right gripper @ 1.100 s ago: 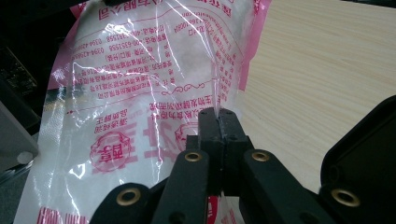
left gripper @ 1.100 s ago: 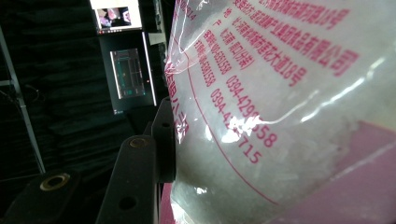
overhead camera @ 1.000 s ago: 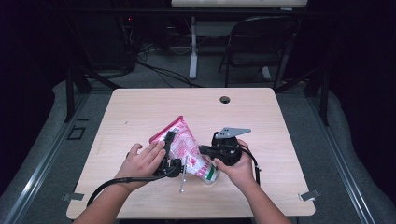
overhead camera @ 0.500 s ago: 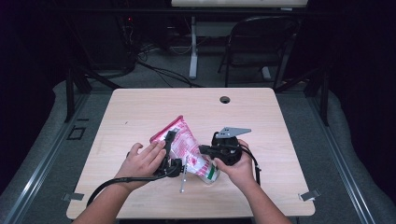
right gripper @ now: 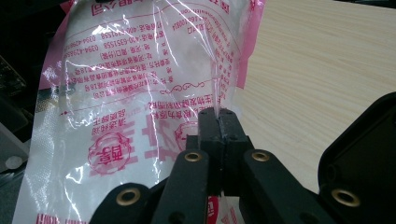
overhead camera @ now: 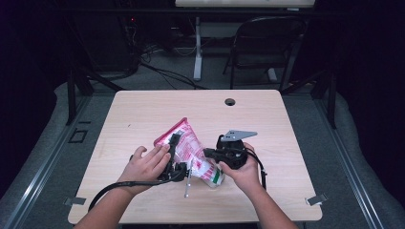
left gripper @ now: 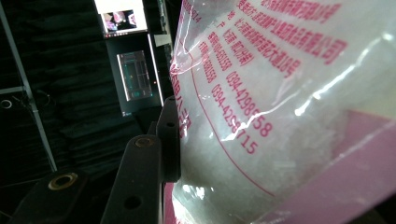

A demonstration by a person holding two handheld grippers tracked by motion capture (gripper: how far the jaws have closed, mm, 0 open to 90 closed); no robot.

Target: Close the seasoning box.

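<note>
- Dark room surrounds a pale wooden table (overhead camera: 143,114) at frame centre of the high view; a folding chair (overhead camera: 267,43) stands behind it, upper right of centre.
- Bag (overhead camera: 191,148), clear plastic with pink print and white contents, sits in the lower middle of the table, raised and tilted between both hands.
- Right tool (right gripper: 218,122): jaws pressed together, pinching a thin fold of the bag's film. Judged purpose: to anchor that edge so the bag can be pulled open or kept taut.
- Left tool (overhead camera: 174,155): one jaw lies against the bag's side in the left tool view, with the bag (left gripper: 280,102) bulging across the frame. Jaws have just been closing, with the bag between them. Whether the pads press on it cannot be told; the second jaw is covered by the bag.
- Left hand (overhead camera: 143,167) grips from the lower left, right hand (overhead camera: 243,171) from the lower right. Judged: opposing holds set up a tear or a spread.
- Thin grey stick (overhead camera: 187,183) lies on the table below the bag; its nature is unclear.
- Green-and-white patch (overhead camera: 216,177) shows at the bag's lower end; print or a separate item cannot be settled.
- Bag's lower part is cut off in both tool views.
- Print is mirrored in the right tool view, small, largely unreadable.
</note>
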